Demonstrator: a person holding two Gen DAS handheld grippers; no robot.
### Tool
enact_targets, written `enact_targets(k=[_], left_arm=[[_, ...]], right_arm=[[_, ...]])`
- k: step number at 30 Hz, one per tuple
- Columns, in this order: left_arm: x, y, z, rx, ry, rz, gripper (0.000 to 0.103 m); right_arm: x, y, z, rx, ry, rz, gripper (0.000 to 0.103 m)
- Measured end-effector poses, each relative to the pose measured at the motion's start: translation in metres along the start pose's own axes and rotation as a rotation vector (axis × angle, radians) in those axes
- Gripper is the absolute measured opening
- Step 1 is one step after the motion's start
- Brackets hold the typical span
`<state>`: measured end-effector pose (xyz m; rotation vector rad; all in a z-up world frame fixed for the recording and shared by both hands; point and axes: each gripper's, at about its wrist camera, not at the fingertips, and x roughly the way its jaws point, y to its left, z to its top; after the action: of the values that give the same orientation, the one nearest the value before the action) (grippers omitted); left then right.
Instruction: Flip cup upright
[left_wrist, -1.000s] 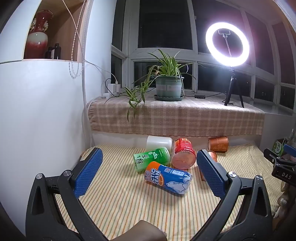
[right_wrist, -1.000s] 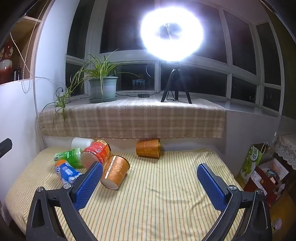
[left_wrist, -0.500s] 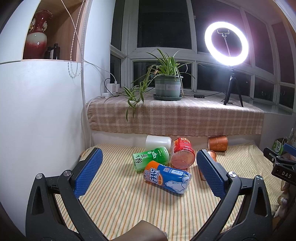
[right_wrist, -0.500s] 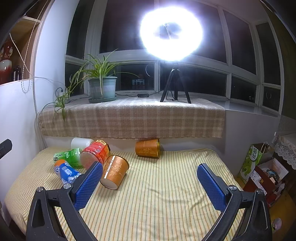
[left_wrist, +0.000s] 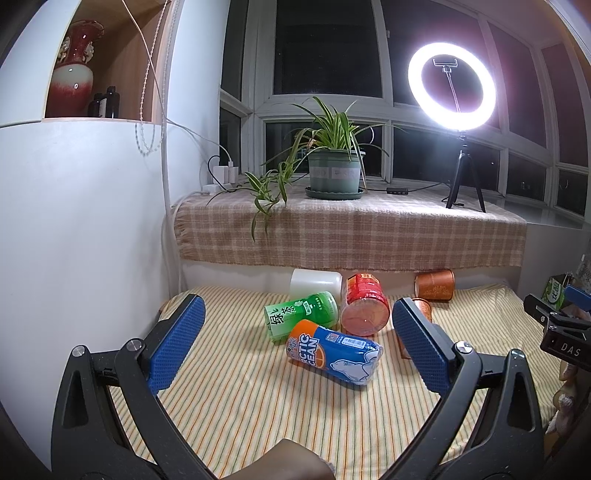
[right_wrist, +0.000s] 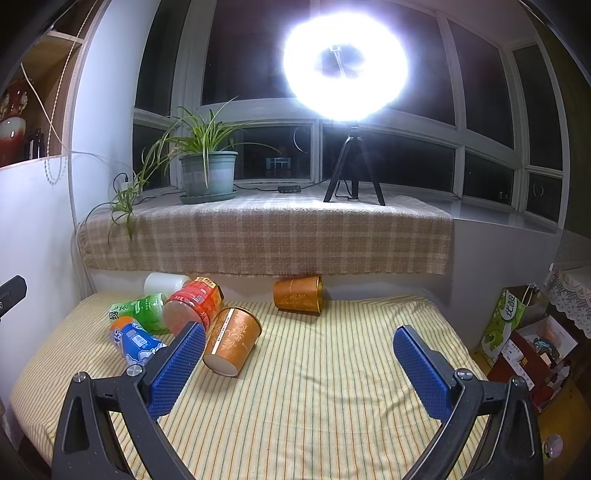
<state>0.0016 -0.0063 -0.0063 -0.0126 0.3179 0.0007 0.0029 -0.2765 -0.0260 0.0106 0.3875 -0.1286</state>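
Several cups lie on their sides on a striped mat. In the left wrist view: a blue-and-orange cup, a green cup, a red cup, a white cup and an orange cup at the back. My left gripper is open and empty, just before the blue cup. In the right wrist view an orange patterned cup lies near the left finger, and a second orange cup lies at the back. My right gripper is open and empty.
A plaid-covered sill behind the mat holds a potted plant and a ring light on a tripod. A white wall bounds the left. Boxes and bags stand right of the mat.
Both views have shifted very slightly; the cups sit a little lower and nearer in the frames. Both grippers stay open and nothing has been touched.
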Motion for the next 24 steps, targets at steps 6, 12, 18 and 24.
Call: enact_targets(k=[6,12,18,24], left_arm=[[0.0015,-0.0015,-0.0002,0.001,0.0,-0.001,0.103],[0.0016,-0.0018,0.0,0.0,0.001,-0.001,0.103],[0.0012,-0.0009,0.0005,0.0,0.002,0.0,0.103],[-0.0019,-0.0041,-0.0008,0.002,0.004,-0.005,0.103]], right_arm=[[-0.0004,0.0002,0.0005,0.0,0.0,-0.001,0.103],[-0.0005,0.0002,0.0004,-0.001,0.0,-0.001,0.103],[-0.0003,0.0002,0.0003,0.0,0.0,-0.002,0.103],[0.0003,-0.0001,0.0,0.001,0.001,-0.002,0.103]])
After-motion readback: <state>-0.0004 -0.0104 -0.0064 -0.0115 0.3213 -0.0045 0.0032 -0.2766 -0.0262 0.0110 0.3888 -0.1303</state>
